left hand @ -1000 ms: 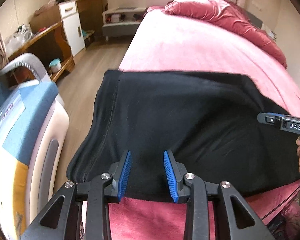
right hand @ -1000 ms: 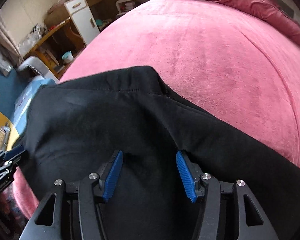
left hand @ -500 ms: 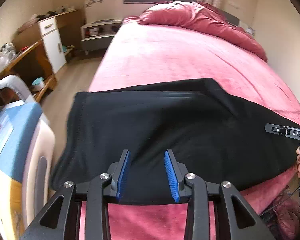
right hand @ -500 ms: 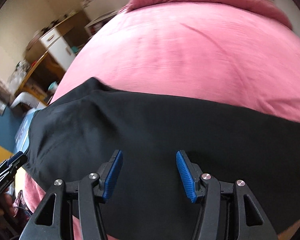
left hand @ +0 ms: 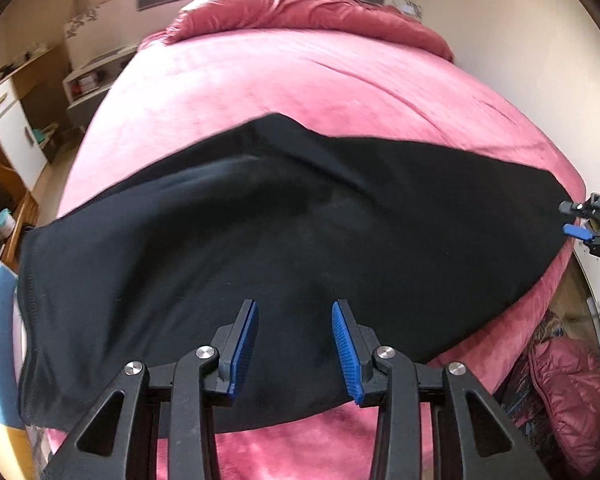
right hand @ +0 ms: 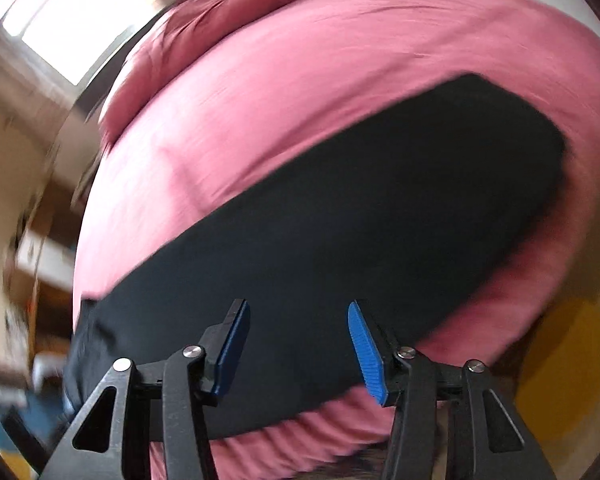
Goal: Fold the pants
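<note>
Two grippers under my control, left gripper (left hand: 294, 346) and right gripper (right hand: 300, 350) both spread wide, holding nothing, black pants (left hand: 260, 248) lying flat across my pink bed (left hand: 300, 80).

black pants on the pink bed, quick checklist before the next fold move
1. Black fabric pants lying on the pink velvety bed cover: ok.
2. Left gripper open, nothing between its blue pads: ok.
3. Right gripper open and empty: ok.
4. Pants flat: not ok, a raised ridge runs near the far edge in the left wrist view.
5. Pants fully on the bed: not ok, the left end droops over the side.
6. Right wrist view sharp enough to aim: not ok, blurred.
</note>
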A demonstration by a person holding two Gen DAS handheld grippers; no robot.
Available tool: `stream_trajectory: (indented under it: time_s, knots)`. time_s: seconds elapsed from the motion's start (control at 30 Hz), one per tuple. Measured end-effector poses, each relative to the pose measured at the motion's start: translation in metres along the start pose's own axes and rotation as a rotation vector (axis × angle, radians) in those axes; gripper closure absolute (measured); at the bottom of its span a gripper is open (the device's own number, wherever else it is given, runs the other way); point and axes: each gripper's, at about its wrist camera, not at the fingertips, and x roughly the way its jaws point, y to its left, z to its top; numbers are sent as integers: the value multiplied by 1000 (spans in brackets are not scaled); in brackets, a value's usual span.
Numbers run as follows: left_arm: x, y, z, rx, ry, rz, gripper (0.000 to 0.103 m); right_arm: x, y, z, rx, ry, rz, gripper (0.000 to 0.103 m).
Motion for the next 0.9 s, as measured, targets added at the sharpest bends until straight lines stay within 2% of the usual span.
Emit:
stream_trajectory:
  time_s: [0.13,0.3,0.47,0.67,0.77,0.8,0.9]
  knots:
    - [9,-5,1,4,28,-6,64,-18,-66,11,218,-84,33,52]
    - [14,-7,3,-12,44,0,63,-19,-118,20,397,-136,70,51]
    - [14,-9,5,-17,39,10,60,-16,-144,28,464,-163,64,53]
    - [16,-13,4,-24,44,9,57,-8,-156,38,496,-176,97,68]
    - [17,-13,3,-33,48,6,56,-4,-169,31,526,-193,160,68]
    - [18,-12,2,-44,52,3,51,-1,-173,29,544,-199,180,68]
    - [18,-8,2,-78,55,-16,48,9,-187,20,605,-231,281,68]
